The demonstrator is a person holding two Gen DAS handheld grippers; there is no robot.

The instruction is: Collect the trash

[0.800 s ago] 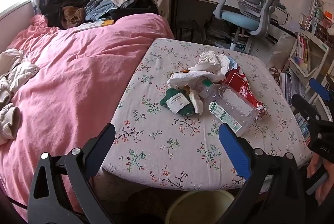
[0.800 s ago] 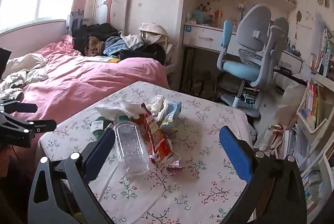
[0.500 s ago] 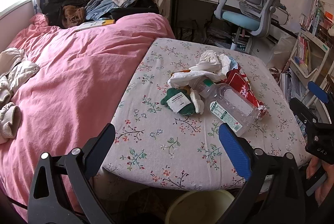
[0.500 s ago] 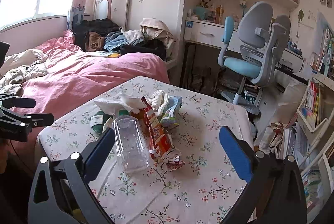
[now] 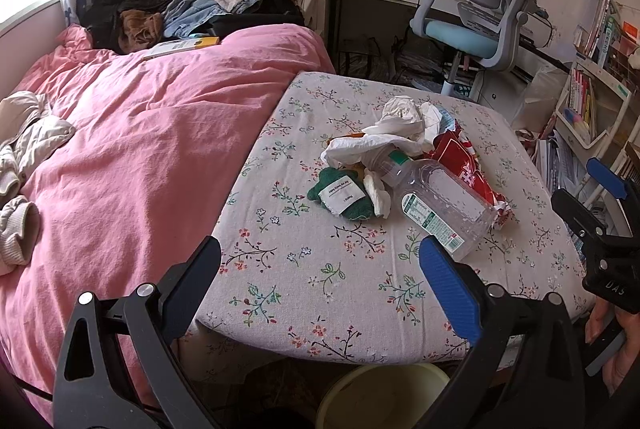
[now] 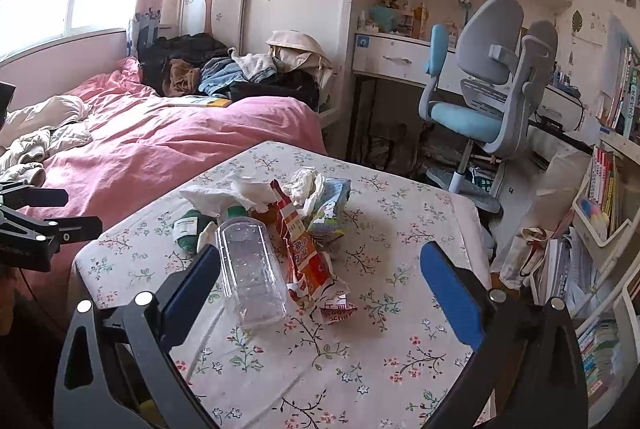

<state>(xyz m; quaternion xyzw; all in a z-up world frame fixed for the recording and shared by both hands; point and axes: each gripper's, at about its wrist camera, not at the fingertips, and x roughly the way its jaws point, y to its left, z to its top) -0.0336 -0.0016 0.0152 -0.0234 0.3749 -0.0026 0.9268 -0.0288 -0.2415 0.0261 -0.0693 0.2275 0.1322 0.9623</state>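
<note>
Both claws, left gripper (image 5: 320, 263) and right gripper (image 6: 320, 269), gape empty; only the left view shows the bin (image 5: 384, 395) under the table's (image 5: 320, 293) near edge; the bottle (image 6: 252, 269) lies lengthwise, cap toward the far edge.

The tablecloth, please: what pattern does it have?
The tablecloth is pale with small floral sprigs, clearest in the left wrist view.

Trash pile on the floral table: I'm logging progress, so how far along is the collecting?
Done: nothing visibly. The clear plastic bottle, red snack wrapper, crumpled white tissues and green pouch all lie on the floral tablecloth. In hand: nothing; the left claw and right claw are open and empty. Left: the whole pile, perhaps into the pale yellow bin.
</note>
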